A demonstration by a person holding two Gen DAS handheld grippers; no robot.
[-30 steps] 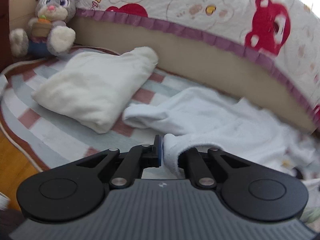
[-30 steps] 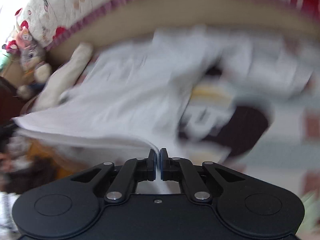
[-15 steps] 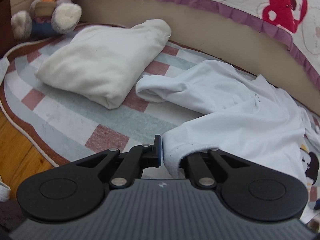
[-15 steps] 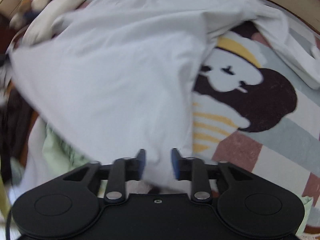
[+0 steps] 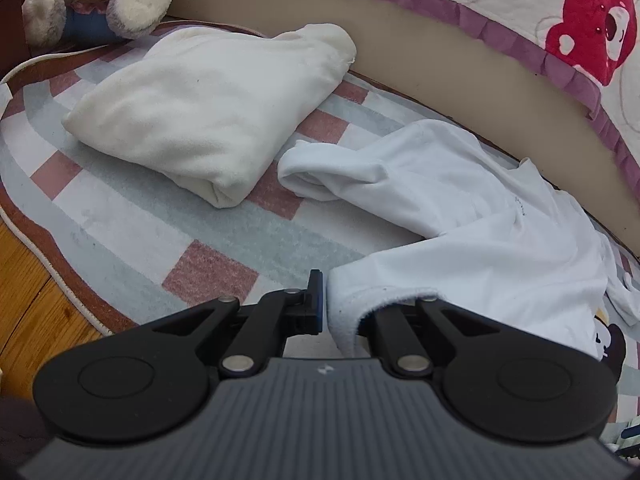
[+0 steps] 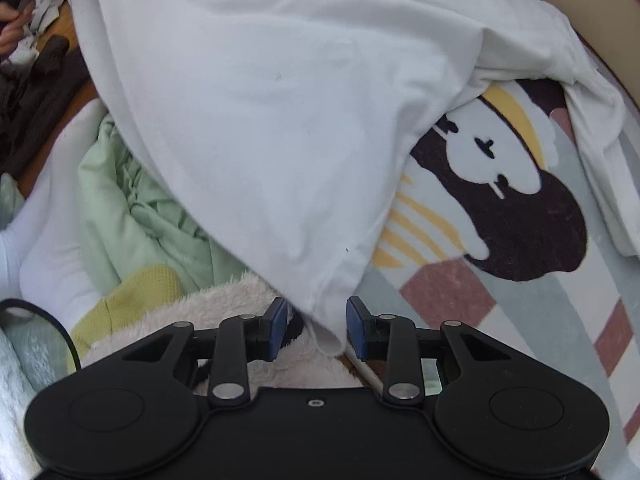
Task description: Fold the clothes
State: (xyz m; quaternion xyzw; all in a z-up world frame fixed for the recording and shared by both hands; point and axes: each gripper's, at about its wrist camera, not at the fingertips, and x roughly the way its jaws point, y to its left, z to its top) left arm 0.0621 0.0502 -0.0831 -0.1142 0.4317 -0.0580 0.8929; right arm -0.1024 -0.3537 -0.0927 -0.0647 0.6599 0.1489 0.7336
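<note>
Left gripper point(image 5: 326, 300): jaws closed on the shirt point(image 5: 472, 240) hem; cloth hides the right finger
Right gripper point(image 6: 316, 326): jaws apart, holding nothing; shirt corner hangs between them
Shirt: white, spread on the rug point(image 5: 132, 216), rumpled
Green cloth point(image 6: 132, 208): left of the shirt, partly under it
Folded cream garment point(image 5: 208, 108): on the rug, beyond the shirt's sleeve
Plush point(image 5: 100, 4): past the cream garment, by the bed point(image 5: 460, 52)
</note>
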